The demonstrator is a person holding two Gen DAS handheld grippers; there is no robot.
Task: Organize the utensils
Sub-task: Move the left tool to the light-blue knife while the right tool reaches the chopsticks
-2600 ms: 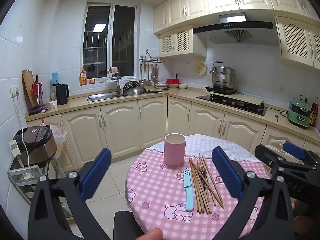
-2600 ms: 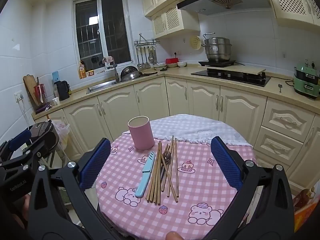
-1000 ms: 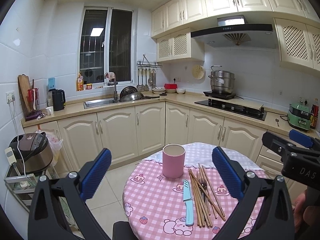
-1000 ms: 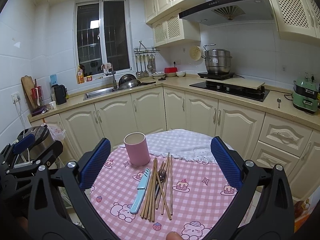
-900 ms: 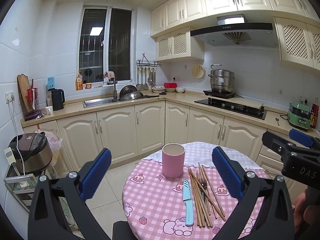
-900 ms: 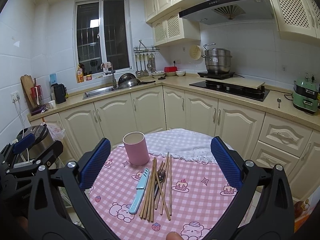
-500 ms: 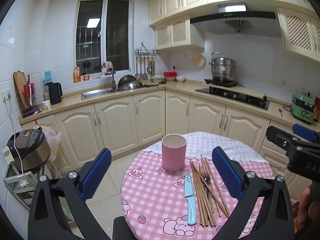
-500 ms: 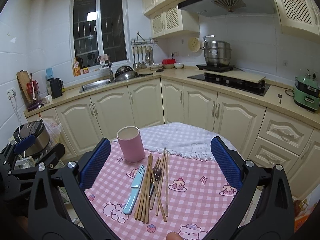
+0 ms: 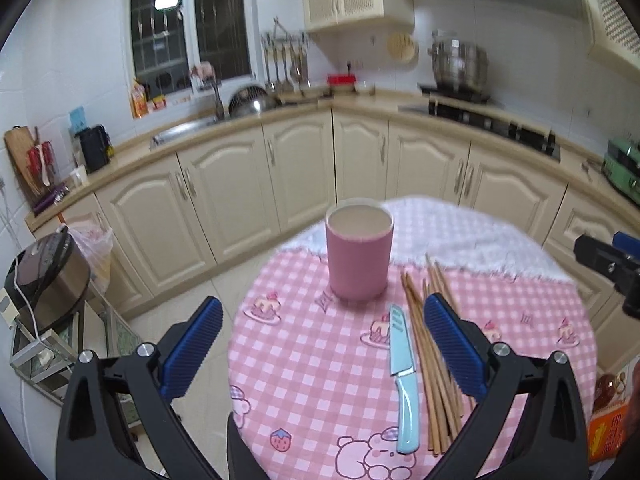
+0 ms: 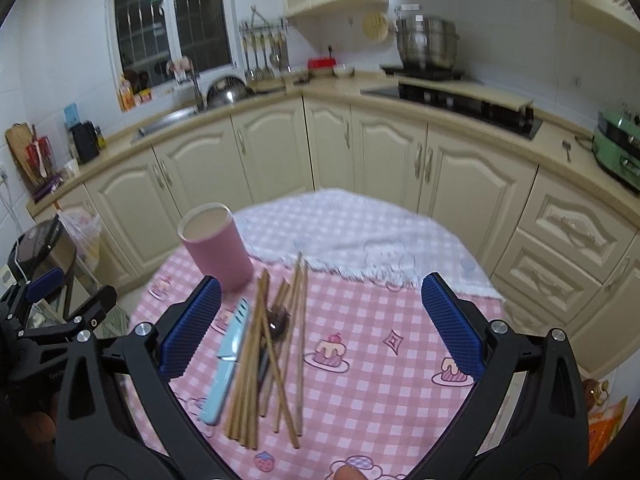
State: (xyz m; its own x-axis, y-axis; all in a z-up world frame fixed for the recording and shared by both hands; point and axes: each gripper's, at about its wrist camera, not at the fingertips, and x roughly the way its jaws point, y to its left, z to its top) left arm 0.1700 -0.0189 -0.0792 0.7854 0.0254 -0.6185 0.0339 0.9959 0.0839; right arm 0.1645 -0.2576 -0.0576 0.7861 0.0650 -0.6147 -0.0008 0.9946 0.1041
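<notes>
On the pink checked desk (image 9: 312, 360), a pink cup (image 9: 358, 258) stands upright; right of it lie a blue knife (image 9: 402, 376), then wooden chopsticks (image 9: 430, 364). Left gripper (image 9: 322, 346) and right gripper (image 10: 320, 328) both hover spread wide, holding nothing.

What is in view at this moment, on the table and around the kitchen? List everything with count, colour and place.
Cup: one, pink, upright, far side of table.
Knife: one, light blue, beside chopsticks.
Chopsticks: loose pile, wooden, table centre.
Spoon: one, dark, among the chopsticks.
Tablecloth: pink checked, over round table.
Steel pot: one, on stove.
Rice cooker: one, on low rack.
Left gripper: open, empty.
Right gripper: open, empty.
</notes>
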